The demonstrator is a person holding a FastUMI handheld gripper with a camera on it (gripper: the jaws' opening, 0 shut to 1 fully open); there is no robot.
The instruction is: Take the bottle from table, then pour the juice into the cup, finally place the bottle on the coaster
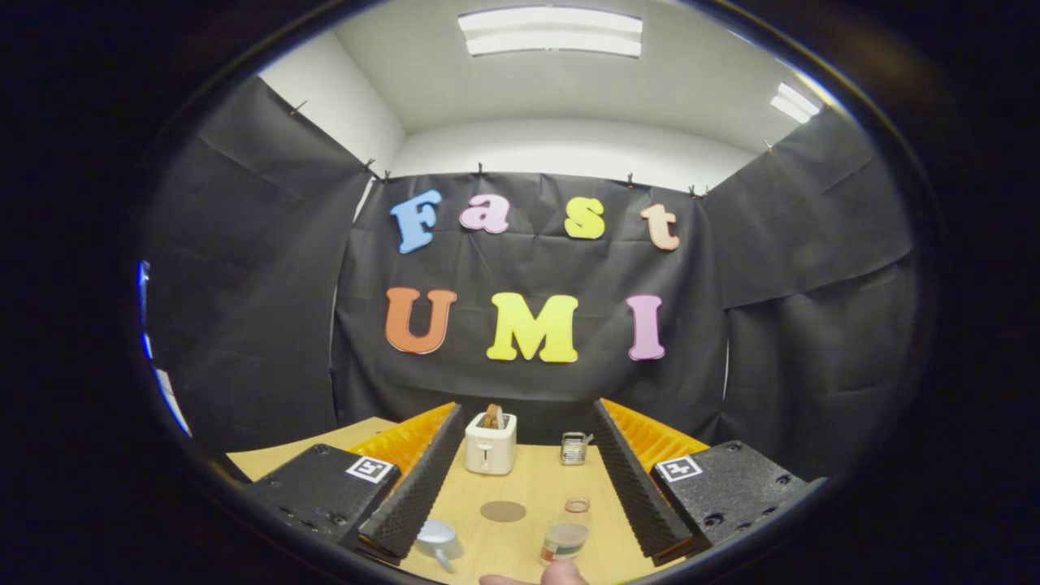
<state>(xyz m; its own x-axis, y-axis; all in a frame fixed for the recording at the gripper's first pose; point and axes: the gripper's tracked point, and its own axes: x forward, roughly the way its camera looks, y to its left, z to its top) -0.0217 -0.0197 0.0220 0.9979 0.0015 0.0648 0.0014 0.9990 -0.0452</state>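
Bottle (pixel 566 535) stands upright on the wooden table (pixel 536 487), between the widely spread fingers of the gripper (pixel 520 520) and nearer the right one, untouched by either. Its body looks clear with pale contents low down; whether it is capped is hard to make out. A round brown coaster (pixel 503 511) lies flat at ten o'clock from it, and a light cup (pixel 438 539) sits at nine o'clock, close to the left finger. Farther off at twelve o'clock stand a toaster (pixel 490 443) and a small metal rack (pixel 574 448). Taking the bottle cleanly likely means centring it between the fingers before closing on its body. A fingertip (pixel 561 574) intrudes at six o'clock, cut off.
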